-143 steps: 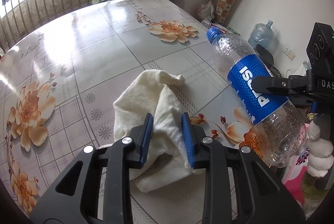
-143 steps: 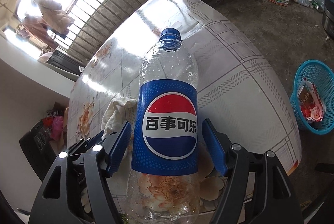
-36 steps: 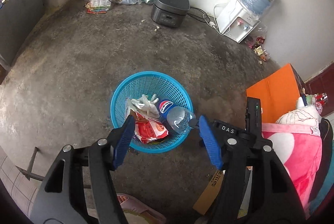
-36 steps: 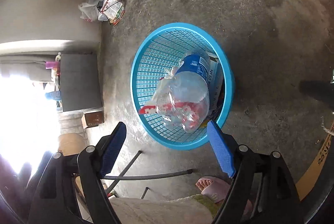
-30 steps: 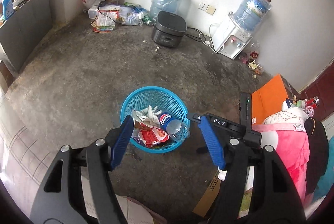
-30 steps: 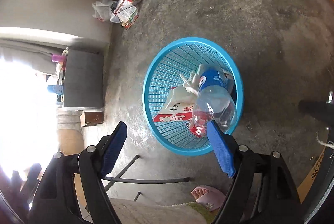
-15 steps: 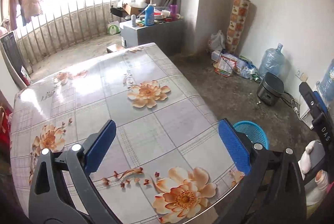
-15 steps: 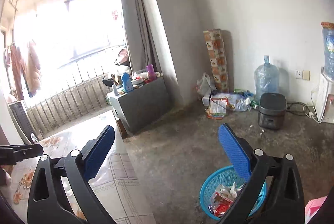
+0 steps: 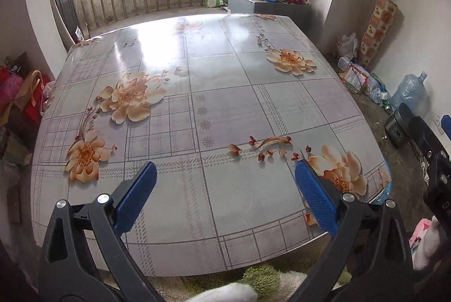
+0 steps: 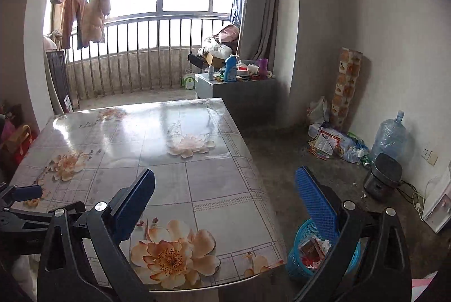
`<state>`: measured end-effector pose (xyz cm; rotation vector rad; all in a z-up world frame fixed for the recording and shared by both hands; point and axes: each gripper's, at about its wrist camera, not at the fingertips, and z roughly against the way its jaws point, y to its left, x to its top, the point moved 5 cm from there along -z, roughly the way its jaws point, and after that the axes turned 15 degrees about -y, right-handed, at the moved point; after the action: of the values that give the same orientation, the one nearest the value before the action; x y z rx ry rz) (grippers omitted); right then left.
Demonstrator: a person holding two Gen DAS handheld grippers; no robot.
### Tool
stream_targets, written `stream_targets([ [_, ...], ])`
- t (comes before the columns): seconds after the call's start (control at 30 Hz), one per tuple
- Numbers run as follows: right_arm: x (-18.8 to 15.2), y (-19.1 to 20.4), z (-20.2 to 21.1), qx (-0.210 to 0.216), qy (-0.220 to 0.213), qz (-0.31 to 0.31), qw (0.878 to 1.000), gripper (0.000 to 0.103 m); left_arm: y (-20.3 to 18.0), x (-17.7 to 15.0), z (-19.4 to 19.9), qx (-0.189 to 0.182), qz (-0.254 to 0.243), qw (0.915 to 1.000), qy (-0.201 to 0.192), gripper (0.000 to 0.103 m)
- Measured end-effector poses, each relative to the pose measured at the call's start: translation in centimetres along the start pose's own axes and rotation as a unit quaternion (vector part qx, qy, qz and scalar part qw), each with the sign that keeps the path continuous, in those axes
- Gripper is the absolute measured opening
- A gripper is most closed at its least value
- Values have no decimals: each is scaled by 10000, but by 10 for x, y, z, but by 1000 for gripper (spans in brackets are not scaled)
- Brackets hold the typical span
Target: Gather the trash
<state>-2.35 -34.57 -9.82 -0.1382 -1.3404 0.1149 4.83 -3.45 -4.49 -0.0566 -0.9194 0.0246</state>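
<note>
Judging the risk from here, the likeliest slip is calling the job done too soon — the glossy floral-patterned tabletop (image 9: 214, 104) is showing no litter, yet loose wrappers and bags (image 10: 332, 142) are lying on the concrete floor by the far wall, well apart from the round blue plastic mesh basket (image 10: 298, 254); the collected trash is sitting inside that basket, beside the table's near right corner. The left gripper (image 9: 224, 195) is hovering level above the near table edge, blue pads spread wide and gripping nothing; the right gripper (image 10: 225, 206) is hanging further right — equally wide, equally empty — one finger over the table, the other over the basket.
</note>
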Motion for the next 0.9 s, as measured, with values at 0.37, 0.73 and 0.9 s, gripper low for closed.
stream_targets([
  [0.37,-49,-23,8,-628,1376,-47,9885,97,-13,-16,-5,-246,-270,9989,279,94],
  [0.73,-61,-43,15,-1020,1572,-276,9819,97,-24,-14,-4,-222,-510,9981,274,94],
  [0.9,-61,-54,14,-1132,1552,-392,9806,97,-31,-12,-2,-248,-635,9974,250,94],
])
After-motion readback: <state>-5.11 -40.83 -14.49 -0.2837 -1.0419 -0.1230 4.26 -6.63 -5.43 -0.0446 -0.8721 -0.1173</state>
